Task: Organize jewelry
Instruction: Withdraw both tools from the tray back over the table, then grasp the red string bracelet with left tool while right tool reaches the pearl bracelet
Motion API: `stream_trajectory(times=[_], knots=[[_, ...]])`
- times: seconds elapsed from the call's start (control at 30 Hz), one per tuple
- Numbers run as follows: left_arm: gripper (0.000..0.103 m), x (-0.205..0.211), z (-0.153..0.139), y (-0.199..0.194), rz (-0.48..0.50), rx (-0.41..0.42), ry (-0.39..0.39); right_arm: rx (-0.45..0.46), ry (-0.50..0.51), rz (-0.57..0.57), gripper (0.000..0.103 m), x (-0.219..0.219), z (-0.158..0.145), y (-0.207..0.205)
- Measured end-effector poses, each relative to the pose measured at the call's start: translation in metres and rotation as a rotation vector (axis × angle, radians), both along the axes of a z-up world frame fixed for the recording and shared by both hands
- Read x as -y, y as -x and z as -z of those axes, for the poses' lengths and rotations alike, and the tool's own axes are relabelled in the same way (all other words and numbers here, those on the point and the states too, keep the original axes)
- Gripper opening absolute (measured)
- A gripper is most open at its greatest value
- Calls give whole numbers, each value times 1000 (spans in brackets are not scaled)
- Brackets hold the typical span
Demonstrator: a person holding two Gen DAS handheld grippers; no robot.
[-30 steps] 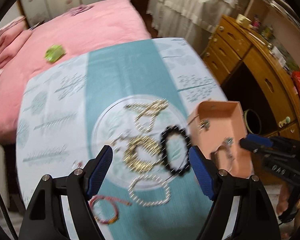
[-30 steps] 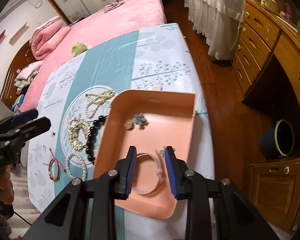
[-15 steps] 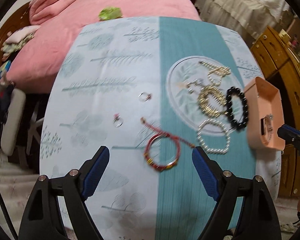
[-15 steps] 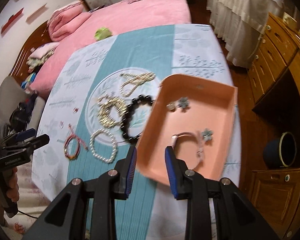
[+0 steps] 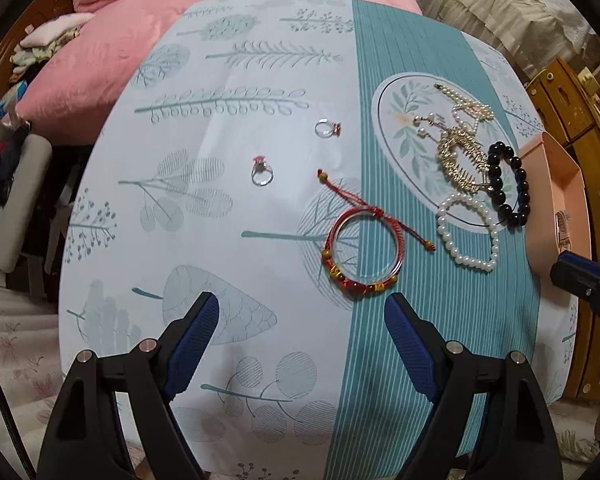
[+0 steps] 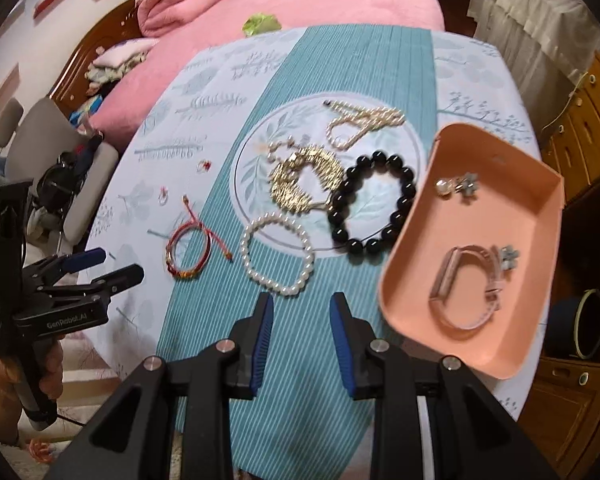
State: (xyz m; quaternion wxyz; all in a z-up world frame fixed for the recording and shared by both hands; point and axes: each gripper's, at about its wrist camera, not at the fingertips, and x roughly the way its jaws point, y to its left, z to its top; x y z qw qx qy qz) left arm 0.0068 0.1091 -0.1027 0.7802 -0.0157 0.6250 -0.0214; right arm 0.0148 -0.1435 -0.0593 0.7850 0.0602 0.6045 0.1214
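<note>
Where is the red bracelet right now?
The red bracelet lies on the tablecloth, just ahead of the open left gripper. The white pearl bracelet is beside it, on the right.

We see the red cord bracelet (image 5: 362, 254) lying flat beside the white pearl bracelet (image 5: 469, 233), with the black bead bracelet (image 6: 374, 206) touching the peach tray (image 6: 540, 184). In the tray we spot a pink watch band (image 6: 466, 294) and earrings (image 6: 458, 187). Two rings (image 5: 262, 172) lie apart, left of the bracelets.
</note>
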Motion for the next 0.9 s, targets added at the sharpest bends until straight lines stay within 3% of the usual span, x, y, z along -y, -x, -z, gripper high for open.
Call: stream_trajectory(times=[0.33, 0.6, 0.7, 0.9], knots=[[77, -5, 27, -3, -91, -78, 92, -44, -7, -1, 29, -12, 18, -16], [54, -3, 37, -16, -128, -130, 140, -73, 15, 19, 29, -17, 36, -33], [53, 0, 41, -20, -143, -155, 170, -68, 35, 6, 29, -20, 40, -38], [53, 7, 45, -26, -154, -166, 157, -92, 72, -4, 29, -22, 52, -48]])
